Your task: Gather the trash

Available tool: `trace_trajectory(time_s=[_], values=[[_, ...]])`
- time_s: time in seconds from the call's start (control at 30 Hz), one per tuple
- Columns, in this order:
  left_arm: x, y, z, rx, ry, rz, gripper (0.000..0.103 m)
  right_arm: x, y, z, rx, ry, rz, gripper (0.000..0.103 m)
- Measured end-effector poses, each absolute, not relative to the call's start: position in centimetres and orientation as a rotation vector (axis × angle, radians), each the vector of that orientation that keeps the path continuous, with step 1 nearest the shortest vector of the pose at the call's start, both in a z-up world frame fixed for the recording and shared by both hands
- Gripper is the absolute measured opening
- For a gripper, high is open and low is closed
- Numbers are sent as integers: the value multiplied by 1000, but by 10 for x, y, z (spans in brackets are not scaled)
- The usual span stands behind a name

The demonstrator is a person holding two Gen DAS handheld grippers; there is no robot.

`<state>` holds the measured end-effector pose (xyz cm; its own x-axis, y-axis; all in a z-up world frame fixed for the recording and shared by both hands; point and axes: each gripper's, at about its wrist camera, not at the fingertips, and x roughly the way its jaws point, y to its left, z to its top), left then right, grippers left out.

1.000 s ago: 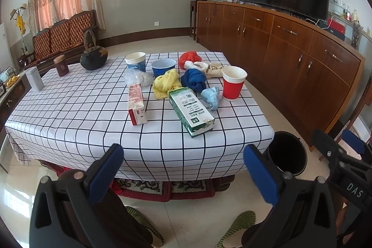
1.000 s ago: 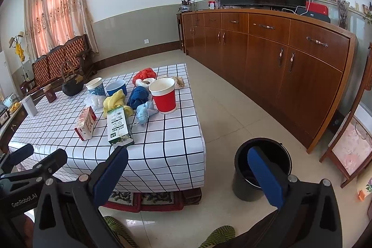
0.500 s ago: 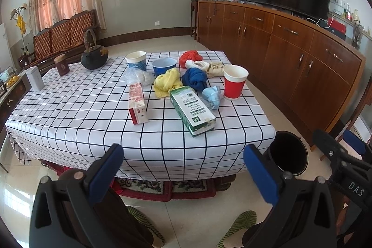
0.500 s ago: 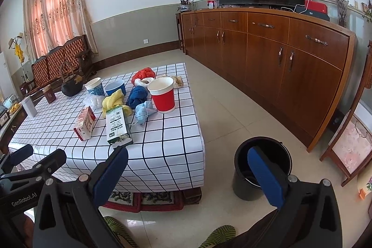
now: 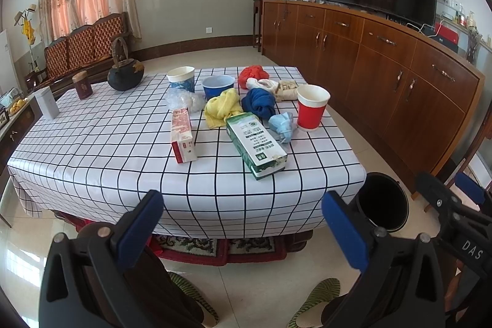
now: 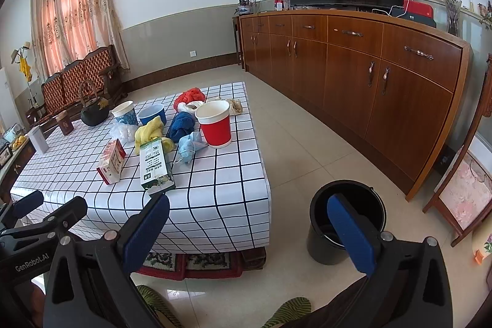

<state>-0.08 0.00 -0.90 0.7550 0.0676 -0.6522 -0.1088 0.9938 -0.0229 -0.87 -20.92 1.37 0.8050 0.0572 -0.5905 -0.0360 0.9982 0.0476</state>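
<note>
Right, nothing's collected yet: I hold both the left tool (image 5: 243, 225) and the right tool (image 6: 247, 225) spread wide, empty; next, reach the green carton (image 5: 256, 145) at 12 o'clock

The right hand-held gripper (image 6: 246, 226) hangs wide open (nothing held) between the checked table (image 6: 215, 192) and black bin (image 6: 319, 248).

A green-and-white carton (image 5: 255, 147) and a red-and-white carton (image 5: 182, 135) lie flat on the checked surface (image 5: 92, 149) — beside a crumpled blue mask (image 5: 283, 126) and an upright red paper cup (image 5: 311, 107); a black bin (image 6: 347, 220) stands open on the floor.
</note>
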Motion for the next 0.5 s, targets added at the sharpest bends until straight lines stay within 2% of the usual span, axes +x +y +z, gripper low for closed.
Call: trace_trajectory(time_s=[0.5], values=[[-4,0,-3,-69,666,102,103,-16,-210,19,38,579,33,103]])
